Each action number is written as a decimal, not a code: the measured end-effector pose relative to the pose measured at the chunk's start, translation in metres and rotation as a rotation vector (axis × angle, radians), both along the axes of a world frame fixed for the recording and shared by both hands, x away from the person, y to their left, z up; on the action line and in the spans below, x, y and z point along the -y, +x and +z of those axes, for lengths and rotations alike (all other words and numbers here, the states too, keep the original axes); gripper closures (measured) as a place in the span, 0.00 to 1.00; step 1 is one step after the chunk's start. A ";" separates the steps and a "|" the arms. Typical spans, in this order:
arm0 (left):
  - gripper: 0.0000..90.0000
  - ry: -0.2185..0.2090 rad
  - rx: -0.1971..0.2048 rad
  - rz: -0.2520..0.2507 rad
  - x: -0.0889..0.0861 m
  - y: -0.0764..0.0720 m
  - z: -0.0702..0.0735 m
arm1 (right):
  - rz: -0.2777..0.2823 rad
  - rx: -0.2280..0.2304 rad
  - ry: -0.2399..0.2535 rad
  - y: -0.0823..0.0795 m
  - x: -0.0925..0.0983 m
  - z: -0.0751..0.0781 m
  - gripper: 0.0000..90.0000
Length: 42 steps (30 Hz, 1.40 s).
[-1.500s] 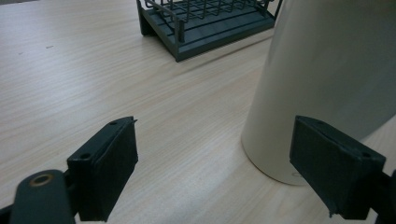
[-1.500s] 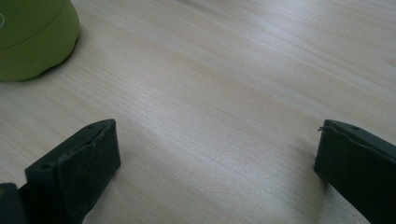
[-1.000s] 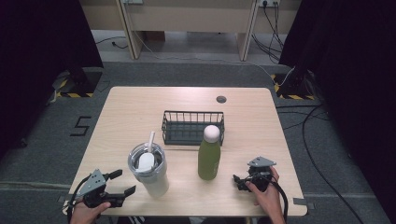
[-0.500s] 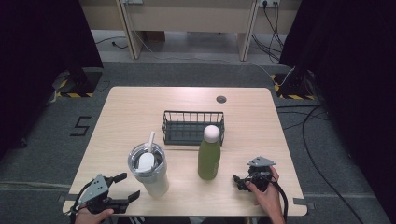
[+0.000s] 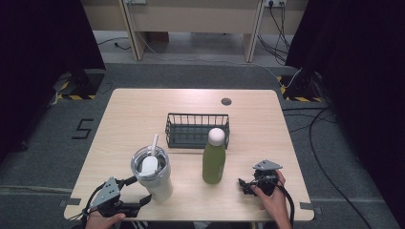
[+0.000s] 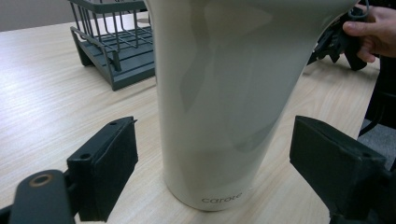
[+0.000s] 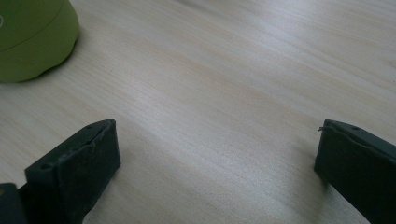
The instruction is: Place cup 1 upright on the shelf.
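Straddling the base of the cream tumbler (image 6: 224,102), the left gripper (image 5: 125,195) has its jaws spread wide, one pad to either side of the cup's lower wall with a clear gap on both sides, so nothing is grasped yet. In the high view that tumbler (image 5: 152,172) stands upright near the front left of the wooden table (image 5: 133,114), its clear lid carrying a white straw (image 5: 154,143), and the gripper sits low at the table's front edge just beside it. My judgement is that the work in hand is a grasp of this tumbler, and that only the approach is done: the jaws are lined up around the base, while the squeeze, the lift and any placing are all left. Behind and to the right, the dark wire basket (image 5: 197,130) holds nothing that I can see, which may make it the destination, though the pictures cannot settle that. Further right stands the green bottle (image 5: 214,157) with its pale cap, upright and untouched, close in front of the basket. At the far right the right gripper (image 5: 248,185) rests in the person's hand on the table, jaws released and wide apart over bare wood, with a corner of the green bottle (image 7: 32,37) at the upper left of its own view.
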<state>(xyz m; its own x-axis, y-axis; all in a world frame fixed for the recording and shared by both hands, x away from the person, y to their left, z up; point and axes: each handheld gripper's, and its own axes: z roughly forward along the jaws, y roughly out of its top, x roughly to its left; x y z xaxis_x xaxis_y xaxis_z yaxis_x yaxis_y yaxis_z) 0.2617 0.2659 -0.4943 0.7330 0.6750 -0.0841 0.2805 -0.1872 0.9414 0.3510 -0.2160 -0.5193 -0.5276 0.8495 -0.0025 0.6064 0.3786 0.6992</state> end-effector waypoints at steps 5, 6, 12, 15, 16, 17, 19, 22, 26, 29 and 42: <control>0.17 0.010 0.003 0.001 0.004 0.004 -0.001 | 0.000 0.000 0.000 0.000 0.000 0.000 0.00; 0.17 0.016 0.005 -0.003 0.006 0.005 -0.001 | 0.000 0.000 0.000 0.000 0.000 0.000 0.00; 0.17 0.023 0.013 -0.015 0.014 0.008 -0.002 | 0.000 0.000 0.000 0.000 0.000 0.000 0.00; 0.17 0.028 0.016 -0.020 0.019 0.010 -0.003 | 0.000 0.000 0.000 0.000 0.000 0.000 0.00; 0.17 0.029 0.018 -0.022 0.020 0.011 -0.003 | 0.000 0.000 0.000 0.000 0.000 0.000 0.00; 0.16 0.030 0.020 -0.019 0.021 0.011 -0.003 | 0.000 0.000 0.000 0.000 0.000 0.000 0.00; 0.16 0.031 0.022 -0.018 0.023 0.013 -0.003 | 0.001 0.000 0.000 0.000 0.000 0.000 0.00; 0.14 0.033 0.027 -0.017 0.025 0.014 -0.003 | 0.000 0.000 0.000 0.000 0.000 0.000 0.00; 0.12 0.038 0.033 -0.014 0.029 0.017 -0.004 | 0.001 0.000 0.000 0.000 0.000 0.000 0.00; 0.12 0.041 0.038 -0.011 0.032 0.019 -0.004 | 0.001 0.000 0.000 0.000 0.000 0.000 0.00; 0.10 0.016 0.071 0.009 0.038 0.020 -0.009 | 0.002 0.000 0.000 0.000 0.000 0.000 0.00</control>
